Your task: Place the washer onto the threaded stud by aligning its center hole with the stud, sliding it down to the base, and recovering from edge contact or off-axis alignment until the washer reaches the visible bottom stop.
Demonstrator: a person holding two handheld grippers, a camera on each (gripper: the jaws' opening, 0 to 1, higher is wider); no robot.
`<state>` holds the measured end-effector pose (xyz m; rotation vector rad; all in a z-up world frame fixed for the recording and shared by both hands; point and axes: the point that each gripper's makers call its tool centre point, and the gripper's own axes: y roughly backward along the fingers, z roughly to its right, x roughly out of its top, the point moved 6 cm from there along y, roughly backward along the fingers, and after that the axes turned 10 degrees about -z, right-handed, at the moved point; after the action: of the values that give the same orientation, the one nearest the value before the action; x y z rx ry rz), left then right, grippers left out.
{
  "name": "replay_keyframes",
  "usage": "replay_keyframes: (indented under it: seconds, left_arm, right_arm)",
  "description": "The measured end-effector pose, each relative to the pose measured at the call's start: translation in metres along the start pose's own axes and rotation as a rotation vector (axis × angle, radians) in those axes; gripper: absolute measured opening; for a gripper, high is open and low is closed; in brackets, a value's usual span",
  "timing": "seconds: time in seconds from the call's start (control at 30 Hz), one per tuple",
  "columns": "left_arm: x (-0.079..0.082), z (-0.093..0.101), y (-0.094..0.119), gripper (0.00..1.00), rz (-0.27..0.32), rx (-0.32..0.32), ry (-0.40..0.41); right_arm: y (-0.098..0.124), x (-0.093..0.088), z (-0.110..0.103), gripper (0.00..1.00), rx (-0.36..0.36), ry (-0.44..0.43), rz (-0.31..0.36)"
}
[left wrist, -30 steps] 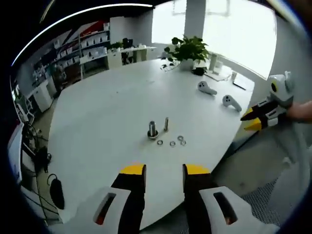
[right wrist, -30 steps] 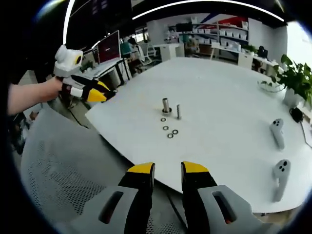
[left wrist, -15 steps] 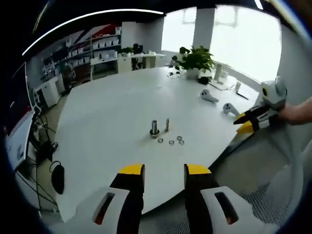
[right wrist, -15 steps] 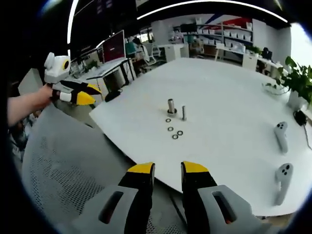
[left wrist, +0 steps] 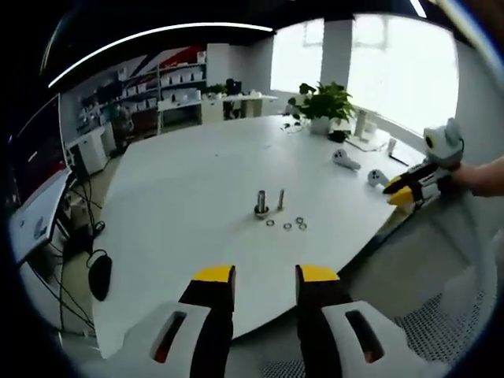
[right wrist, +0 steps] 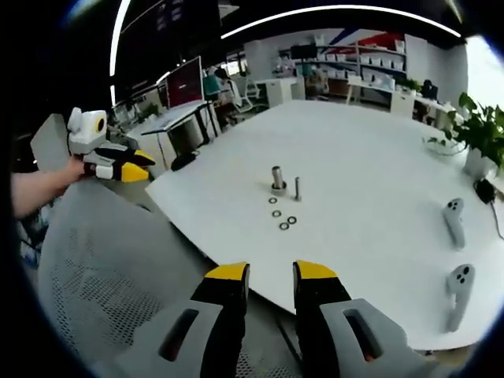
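Both tongs spread, empty, small metal washers beside upright threaded stud

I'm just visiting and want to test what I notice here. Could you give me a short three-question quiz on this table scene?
1. True or false: a washer already sits on the thin stud.
2. How many loose washers lie on the table near the stud?
A. one
B. four
C. nine
3. Fill in: both pairs of tongs, left and right, are held back from the table edge, holding ____.

Key:
1. False; the stud looks bare.
2. B
3. nothing
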<state>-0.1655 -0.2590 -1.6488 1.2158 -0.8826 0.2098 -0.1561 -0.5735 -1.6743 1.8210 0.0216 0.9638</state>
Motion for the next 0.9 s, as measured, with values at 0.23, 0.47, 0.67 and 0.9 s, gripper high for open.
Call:
replay_keyframes:
  seconds: [0.23, 0.47, 0.67, 0.9]
  left_arm:
    - [-0.0075, 0.0000, 0.0005, 0.29, -0.003, -0.024, 0.045]
    - [-0.0051, -0.0023, 0.0023, 0.28, 0.020, -0.018, 0.062]
    - [-0.0063, -0.0017, 0.0012, 0.28, 0.010, -0.023, 0.058]
    - [-0.0029, -0.0013, 0.0034, 0.27, 0.037, -0.023, 0.061]
  right_arm:
    - [0.0020, 0.0002, -0.0003, 0.25, -0.012, -0.006, 0.017]
    - [0.0017, 0.0017, 0.0009, 0.25, -0.009, -0.015, 0.022]
    - [0.0022, 0.0017, 0.0014, 0.25, -0.012, -0.015, 0.022]
    - [0.0037, 0.0014, 0.0020, 0.25, -0.016, -0.020, 0.034]
